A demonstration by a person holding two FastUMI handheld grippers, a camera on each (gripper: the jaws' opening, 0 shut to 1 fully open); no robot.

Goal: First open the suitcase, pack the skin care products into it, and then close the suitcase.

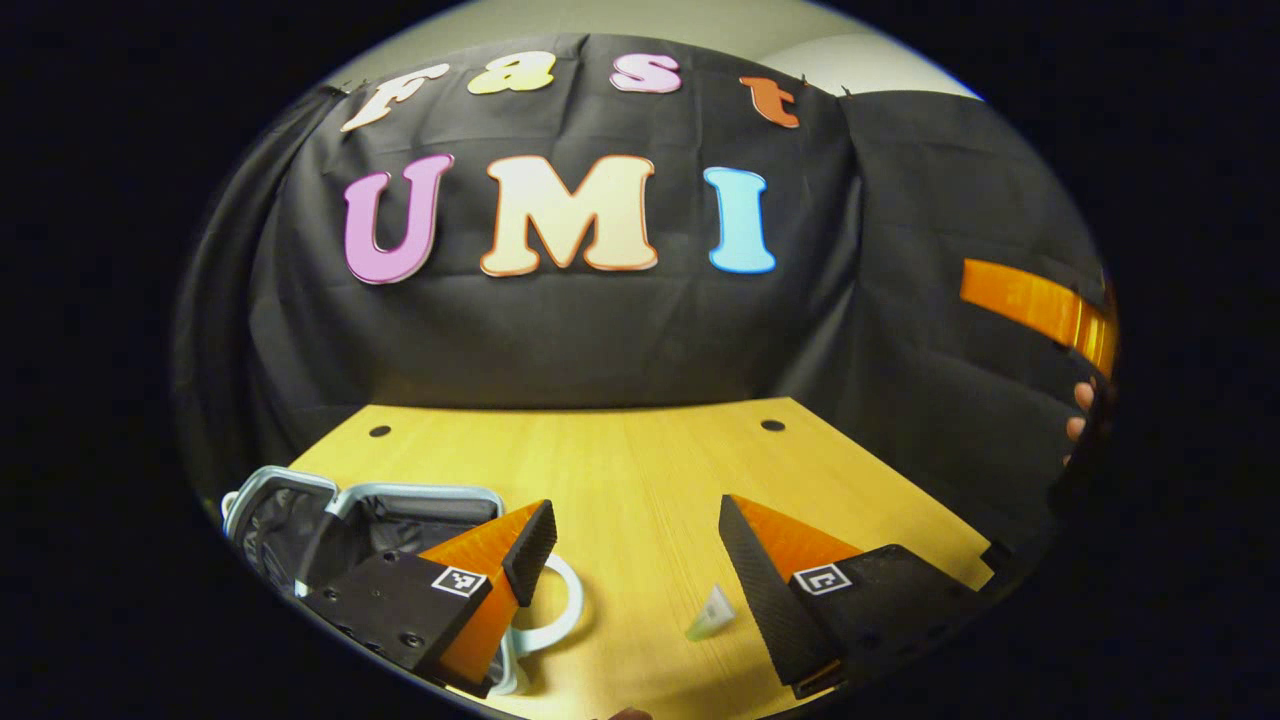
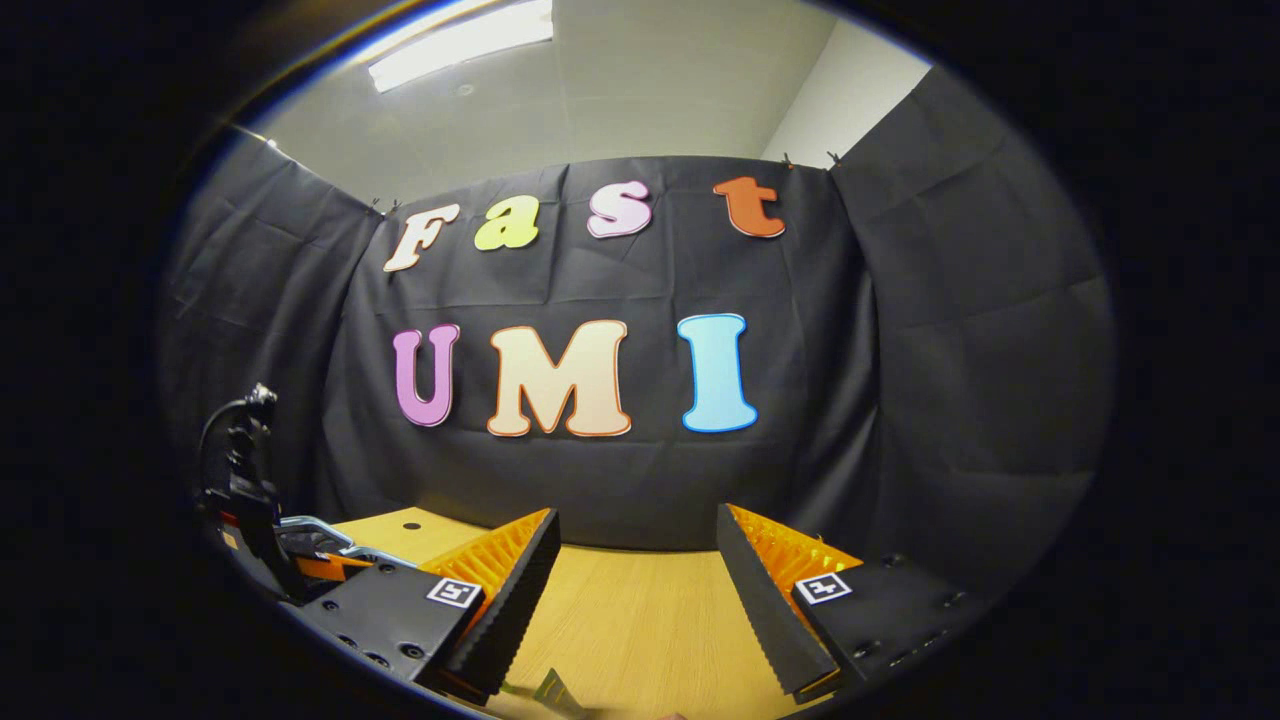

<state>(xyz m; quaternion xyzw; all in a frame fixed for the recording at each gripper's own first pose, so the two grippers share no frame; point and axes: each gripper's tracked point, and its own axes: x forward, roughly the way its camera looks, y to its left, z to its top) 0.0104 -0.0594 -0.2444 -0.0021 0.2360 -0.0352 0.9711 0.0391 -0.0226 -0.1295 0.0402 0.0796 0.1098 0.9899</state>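
In the left gripper view a small suitcase [image 1: 300,520] with a pale rim and dark lining lies open at the table's near left, its white handle loop [image 1: 572,600] curving beside my left finger. A small pale, translucent skin care tube [image 1: 712,612] lies on the wood between the fingers, nearer the right one. My left gripper [image 1: 635,545] is open above the table with nothing in it. My right gripper [image 2: 635,560] is open too and holds nothing; a tube end [image 2: 552,688] peeks in at the bottom edge below it. The suitcase's rim [image 2: 318,524] appears at the left of that view.
The wooden table [image 1: 640,470] has two small holes near its back edge. The other gripper's orange body [image 1: 1040,310] and a hand [image 1: 1080,410] are at the far right of the left gripper view. The left gripper's black rig [image 2: 240,500] stands at the left of the right gripper view.
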